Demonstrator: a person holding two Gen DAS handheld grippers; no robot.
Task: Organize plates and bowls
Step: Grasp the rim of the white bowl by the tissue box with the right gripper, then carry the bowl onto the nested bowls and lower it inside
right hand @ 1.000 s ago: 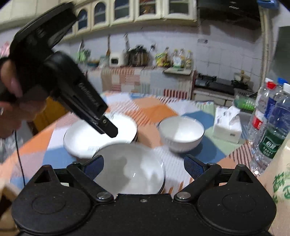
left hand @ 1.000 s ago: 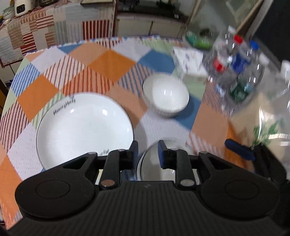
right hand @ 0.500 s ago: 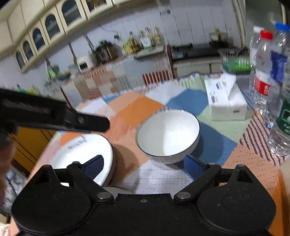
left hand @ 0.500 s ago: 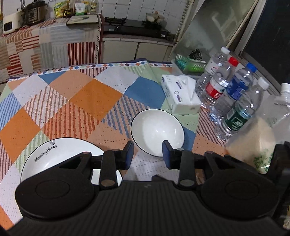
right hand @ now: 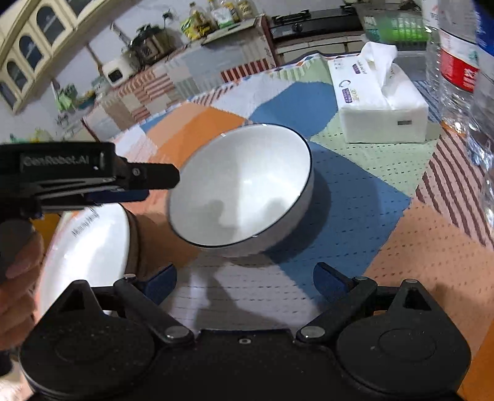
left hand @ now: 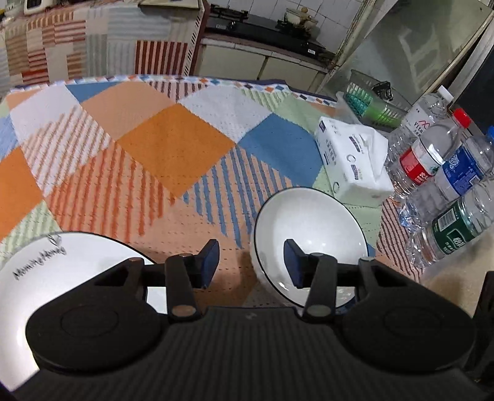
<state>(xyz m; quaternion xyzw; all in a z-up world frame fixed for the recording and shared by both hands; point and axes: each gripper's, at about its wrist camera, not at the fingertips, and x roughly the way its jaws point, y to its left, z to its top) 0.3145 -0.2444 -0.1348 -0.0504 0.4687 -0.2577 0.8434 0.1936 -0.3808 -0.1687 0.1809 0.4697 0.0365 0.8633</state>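
Left wrist view: white bowl with a dark rim, upright on the checked cloth of the bench, low and right of middle. Left tool over the bowl's near left rim, jaws opening, one blue pad outside the rim over the cloth, the other over the inside; no pad seen pressing on it, nothing gripped. White plate with black lettering to the left, flat on the cloth, partly hidden by the tool's body, apart from the bowl. Tissue pack just beyond the bowl on the right. Water bottles further right in a cluster. Green basket behind the tissue pack. Stove and covered counter along the far wall.

Right wrist view: same bowl in mid-frame, somewhat blurred, empty. Right tool near the bottom, jaws spread wide, only bare cloth between the pads, bowl just ahead of them. Plate at lower left, close beside the bowl. Left tool entering from the left edge above the plate, tips close to the bowl's left rim; contact hard to judge from here. Hand at the left edge. Tissue pack at upper right, bottles at the right edge.
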